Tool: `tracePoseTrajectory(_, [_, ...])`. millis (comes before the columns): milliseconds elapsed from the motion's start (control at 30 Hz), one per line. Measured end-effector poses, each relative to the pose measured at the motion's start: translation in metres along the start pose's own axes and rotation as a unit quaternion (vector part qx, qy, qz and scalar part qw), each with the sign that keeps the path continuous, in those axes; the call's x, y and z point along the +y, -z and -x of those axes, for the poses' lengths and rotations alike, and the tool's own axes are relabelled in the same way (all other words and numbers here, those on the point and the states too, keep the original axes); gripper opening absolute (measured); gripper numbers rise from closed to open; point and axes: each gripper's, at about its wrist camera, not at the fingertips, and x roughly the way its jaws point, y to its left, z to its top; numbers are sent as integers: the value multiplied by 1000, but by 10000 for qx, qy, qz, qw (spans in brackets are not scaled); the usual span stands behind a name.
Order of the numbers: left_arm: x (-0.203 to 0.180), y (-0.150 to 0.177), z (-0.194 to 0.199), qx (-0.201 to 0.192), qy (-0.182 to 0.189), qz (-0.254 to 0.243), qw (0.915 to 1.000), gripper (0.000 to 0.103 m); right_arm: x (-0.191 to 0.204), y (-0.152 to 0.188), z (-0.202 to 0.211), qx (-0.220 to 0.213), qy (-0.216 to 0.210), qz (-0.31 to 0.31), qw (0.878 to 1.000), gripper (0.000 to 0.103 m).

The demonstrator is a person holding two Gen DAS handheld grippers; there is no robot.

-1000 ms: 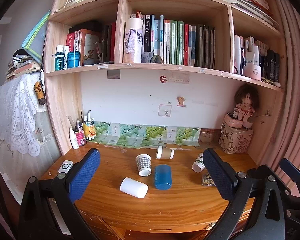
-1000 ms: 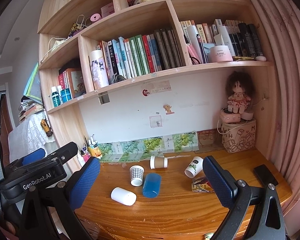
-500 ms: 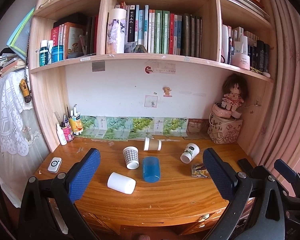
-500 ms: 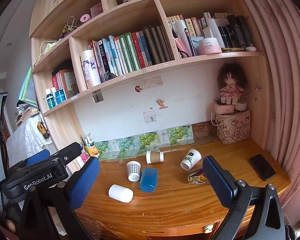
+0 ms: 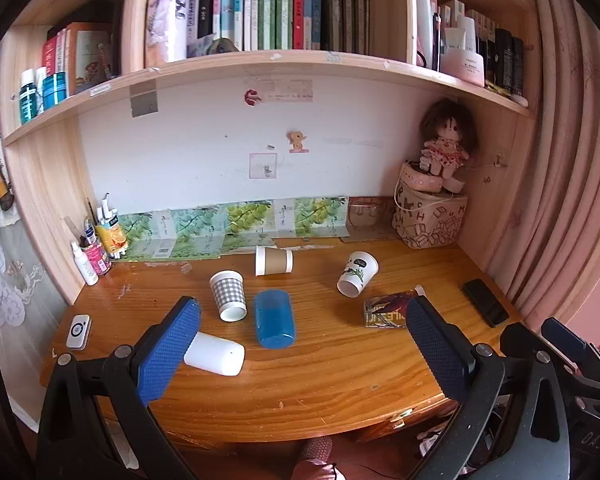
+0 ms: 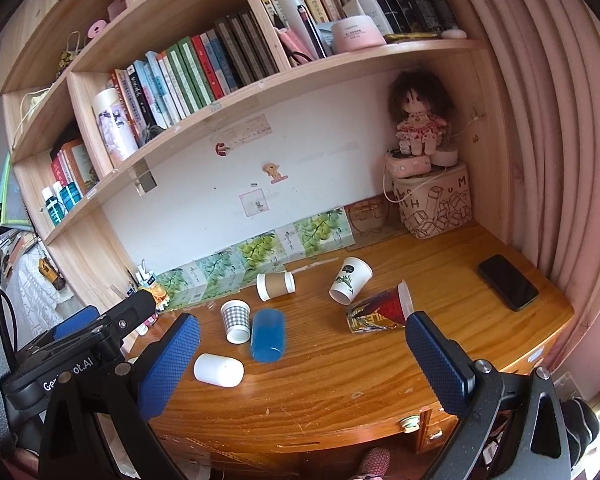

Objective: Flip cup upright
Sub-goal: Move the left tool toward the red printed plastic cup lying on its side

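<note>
Several cups lie on their sides on the wooden desk [image 5: 340, 368]: a plain white cup [image 5: 216, 354] [image 6: 219, 369], a blue translucent cup [image 5: 274, 318] [image 6: 267, 334], a grey checked cup [image 5: 229, 295] [image 6: 236, 321], a brown-sleeved paper cup [image 5: 274, 261] [image 6: 276, 285], a white leaf-print cup [image 5: 357, 273] [image 6: 349, 280] and a red patterned cup [image 5: 388, 312] [image 6: 378, 312]. My left gripper [image 5: 300, 344] is open and empty, held above the desk's front edge. My right gripper [image 6: 300, 352] is open and empty, to its right. Neither touches a cup.
A black phone [image 5: 485, 307] [image 6: 508, 282] lies at the desk's right. A small white remote [image 5: 78, 331] lies at the left front. A pen holder and bottles [image 5: 96, 246] stand at the back left. A patterned box with a doll [image 5: 430, 216] fills the back right corner. Bookshelves hang above.
Both views have tilted downward and moved a little nearer, so the desk and cups sit larger and lower shelves fill the top. The cups have not moved. Both grippers stay open.
</note>
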Motion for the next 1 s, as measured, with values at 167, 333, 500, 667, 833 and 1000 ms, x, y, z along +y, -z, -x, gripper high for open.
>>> tracePoseTrajectory(167, [-13,-7,-33,138,78,-389,9991,102,-19,-1,-27,328,184,-417,9984,103])
tracePoseTrajectory(333, [-27,-17,-74,328,220,-918,9950,102,-43,-2,-57,688,383,-976,9921,103])
tracePoseTrajectory(500, [-42,-30,-117,507,273,-1364,9890,102,-64,-7,-80,874,675,-1409,9839,103])
tracePoseTrajectory(667, [-59,-40,-157,749,537,-1754,9802,102,-88,-10,-101,1010,945,-1809,9737,103])
tracePoseTrajectory(833, [-85,-37,-193,901,768,-2268,9667,102,-109,-13,-121,1233,1205,-2247,9591,103])
tracePoseTrajectory(1000, [-109,-29,-228,1248,1064,-2735,9478,102,-129,-12,-135,1328,1403,-2603,9460,103])
